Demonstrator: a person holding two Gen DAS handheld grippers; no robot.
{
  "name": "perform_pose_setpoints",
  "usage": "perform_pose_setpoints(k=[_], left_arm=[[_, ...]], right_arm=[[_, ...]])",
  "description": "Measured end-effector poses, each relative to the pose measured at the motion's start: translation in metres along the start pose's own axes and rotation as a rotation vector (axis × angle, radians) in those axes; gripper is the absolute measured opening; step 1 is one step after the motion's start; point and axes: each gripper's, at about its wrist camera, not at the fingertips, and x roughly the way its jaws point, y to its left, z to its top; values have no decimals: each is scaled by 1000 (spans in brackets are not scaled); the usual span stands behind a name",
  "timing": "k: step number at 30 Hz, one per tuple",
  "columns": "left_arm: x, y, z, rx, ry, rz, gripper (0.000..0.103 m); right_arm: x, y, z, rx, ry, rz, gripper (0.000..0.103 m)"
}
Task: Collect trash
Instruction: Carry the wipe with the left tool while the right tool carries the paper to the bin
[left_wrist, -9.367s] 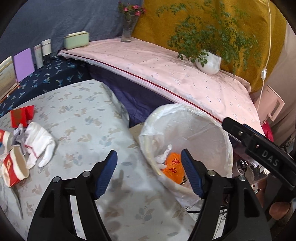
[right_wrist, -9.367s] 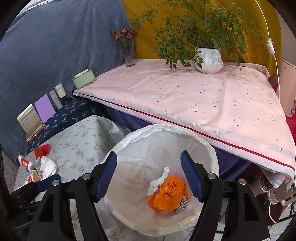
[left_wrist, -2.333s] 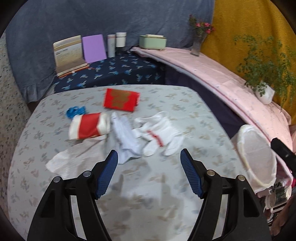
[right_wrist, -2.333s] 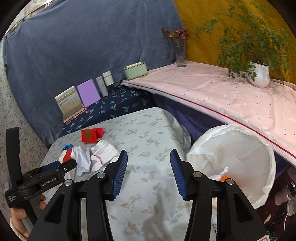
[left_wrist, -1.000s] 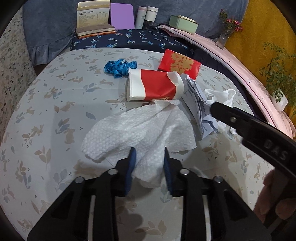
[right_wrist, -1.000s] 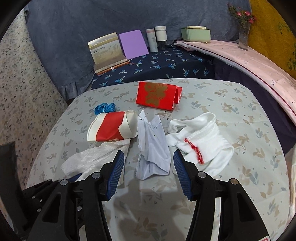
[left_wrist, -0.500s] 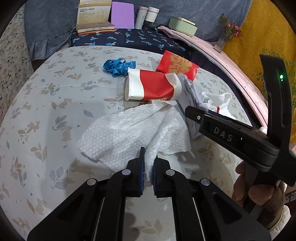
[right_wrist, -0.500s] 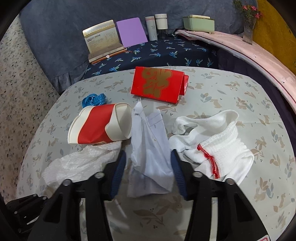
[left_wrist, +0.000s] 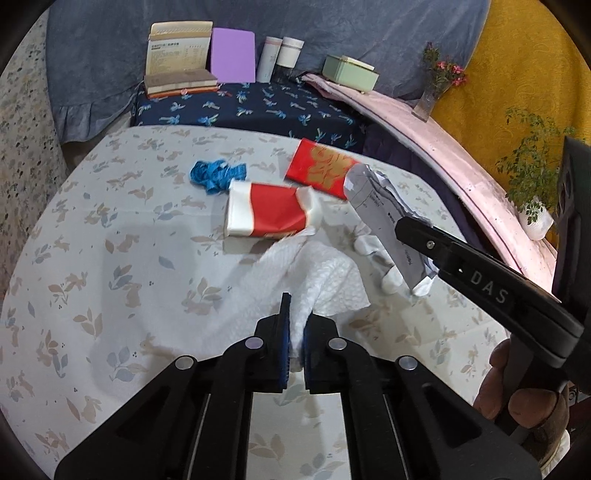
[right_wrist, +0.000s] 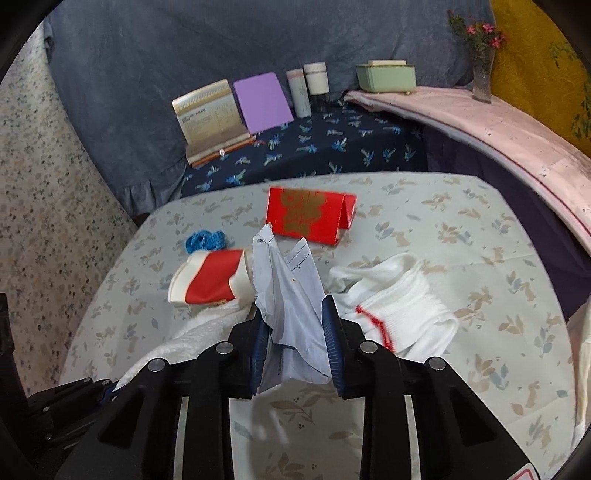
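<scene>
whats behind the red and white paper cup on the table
Behind the paper cup lies a blue tangle and, further right, a red envelope. Whatever sits under the cup is covered.

I was in a home room: cloths covered every surface, a leaf-print table (left_wrist: 92, 258), a navy bench (right_wrist: 332, 147) with books (right_wrist: 207, 114) and jars (right_wrist: 316, 77), a flower vase (right_wrist: 482, 81), a potted plant (left_wrist: 535, 214).
</scene>
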Motion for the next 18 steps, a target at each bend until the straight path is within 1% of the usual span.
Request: perform_pose_setpoints(k=[4, 10, 18], left_arm=[[-10, -16, 9, 22, -28, -14, 4], [-24, -53, 23, 70, -71, -47, 4], [-28, -106, 34, 142, -95, -86, 4]], right_arm=[[-24, -10, 7, 23, -52, -2, 27], [-60, -33, 12, 55, -116, -19, 27], [-104, -75, 9, 108, -187, -61, 27]])
